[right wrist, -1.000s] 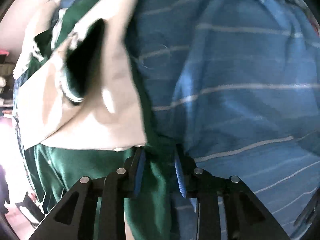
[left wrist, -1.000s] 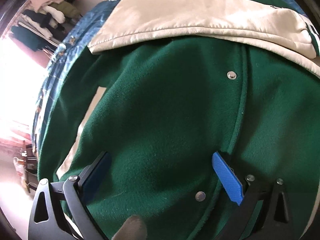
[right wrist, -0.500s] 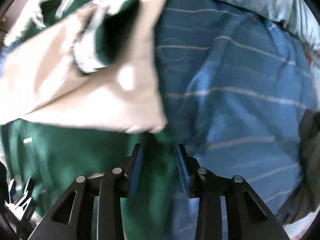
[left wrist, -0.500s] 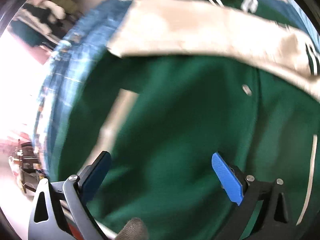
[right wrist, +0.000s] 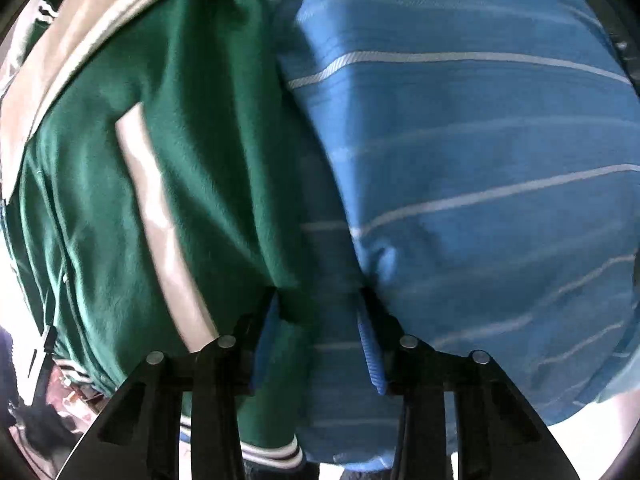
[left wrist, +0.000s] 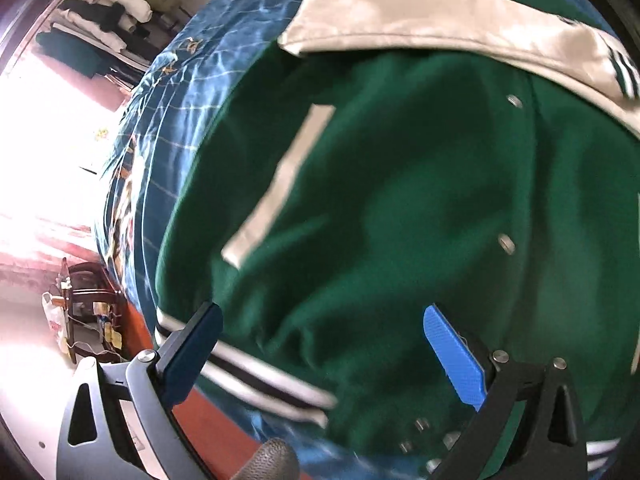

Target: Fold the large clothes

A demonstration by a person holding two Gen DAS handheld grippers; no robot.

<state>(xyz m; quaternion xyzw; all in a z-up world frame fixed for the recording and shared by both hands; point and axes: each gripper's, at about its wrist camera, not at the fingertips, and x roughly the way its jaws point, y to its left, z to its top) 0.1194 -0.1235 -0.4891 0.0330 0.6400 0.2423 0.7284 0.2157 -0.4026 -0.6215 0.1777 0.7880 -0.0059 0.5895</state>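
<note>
A green varsity jacket (left wrist: 400, 200) with cream sleeves (left wrist: 440, 12) and a striped hem (left wrist: 256, 376) lies on a blue striped bedspread (left wrist: 192, 92). My left gripper (left wrist: 320, 348) is open and empty above the jacket's lower front, near the hem. In the right wrist view the jacket (right wrist: 180, 160) lies to the left, with a cream pocket strip (right wrist: 156, 216). My right gripper (right wrist: 316, 320) is partly closed, its jaws a small way apart at the jacket's edge where it meets the bedspread (right wrist: 480, 160). Whether it still pinches the fabric is unclear.
A wooden bed frame edge (left wrist: 200, 420) runs below the hem. Beyond the bed on the left stand a clothes rack (left wrist: 108, 20) with hanging garments and a small dark chair (left wrist: 84, 304) on the floor. Bright window glare fills the far left.
Both grippers have pulled back towards the jacket's hem, so the striped hem and bed edge now show. The right gripper's jaws have widened a little.
</note>
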